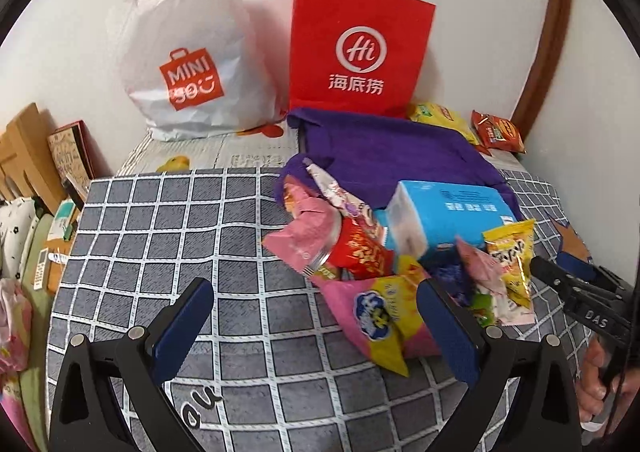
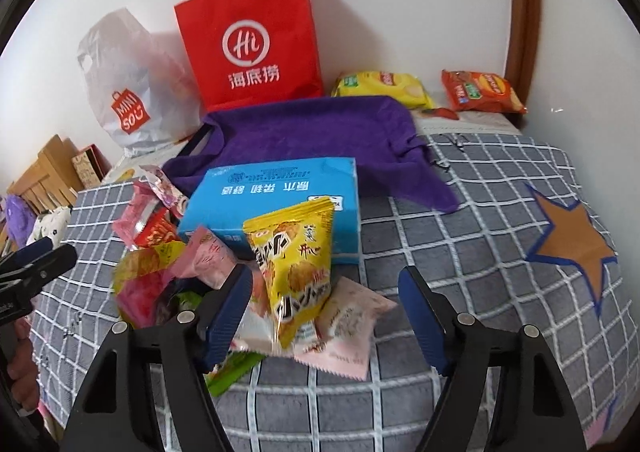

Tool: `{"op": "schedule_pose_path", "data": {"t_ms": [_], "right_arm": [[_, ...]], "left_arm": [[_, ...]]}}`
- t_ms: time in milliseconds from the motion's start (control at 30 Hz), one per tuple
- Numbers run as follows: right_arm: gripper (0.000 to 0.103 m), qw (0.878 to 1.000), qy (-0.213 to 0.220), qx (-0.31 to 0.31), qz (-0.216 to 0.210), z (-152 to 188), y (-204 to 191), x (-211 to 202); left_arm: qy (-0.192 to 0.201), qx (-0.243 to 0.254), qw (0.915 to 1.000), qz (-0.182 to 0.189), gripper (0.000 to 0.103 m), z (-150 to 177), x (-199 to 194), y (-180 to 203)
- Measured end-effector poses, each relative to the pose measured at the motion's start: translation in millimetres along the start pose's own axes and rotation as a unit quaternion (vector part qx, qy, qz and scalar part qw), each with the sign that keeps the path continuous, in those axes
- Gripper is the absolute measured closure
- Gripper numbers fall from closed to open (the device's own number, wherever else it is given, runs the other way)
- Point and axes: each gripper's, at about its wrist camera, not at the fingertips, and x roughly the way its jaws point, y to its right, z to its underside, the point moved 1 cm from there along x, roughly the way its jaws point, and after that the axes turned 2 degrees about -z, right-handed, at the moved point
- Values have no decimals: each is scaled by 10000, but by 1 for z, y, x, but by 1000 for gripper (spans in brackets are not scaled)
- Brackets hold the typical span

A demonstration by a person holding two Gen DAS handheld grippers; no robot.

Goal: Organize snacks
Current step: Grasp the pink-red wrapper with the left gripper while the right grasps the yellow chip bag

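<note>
Basically, the yellow packet stands on end between the spread right gripper jaws, untouched; left gripper jaws spread, empty, further off.

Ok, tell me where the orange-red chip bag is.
The orange-red chip bag lies at the far right by the wall, beside the yellow chip bag, behind the purple cloth.

Snack heap on checked bed
</note>
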Motion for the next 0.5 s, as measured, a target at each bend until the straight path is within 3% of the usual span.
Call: {"op": "schedule_pose_path", "data": {"t_ms": [267, 300, 367, 500], "right_arm": [[28, 9992, -379, 30, -114, -4, 0, 45], [30, 9990, -427, 28, -149, -4, 1, 48], [48, 9983, -487, -42, -311, -3, 0, 49], [49, 9992, -318, -225, -111, -1, -4, 37]], "left_arm": [[-169, -310, 9993, 81, 1, -6, 25, -24], [-185, -325, 9993, 92, 1, -8, 28, -25], [-204, -326, 9992, 83, 1, -11, 34, -25], [-293, -191, 9993, 87, 1, -20, 56, -17]]}}
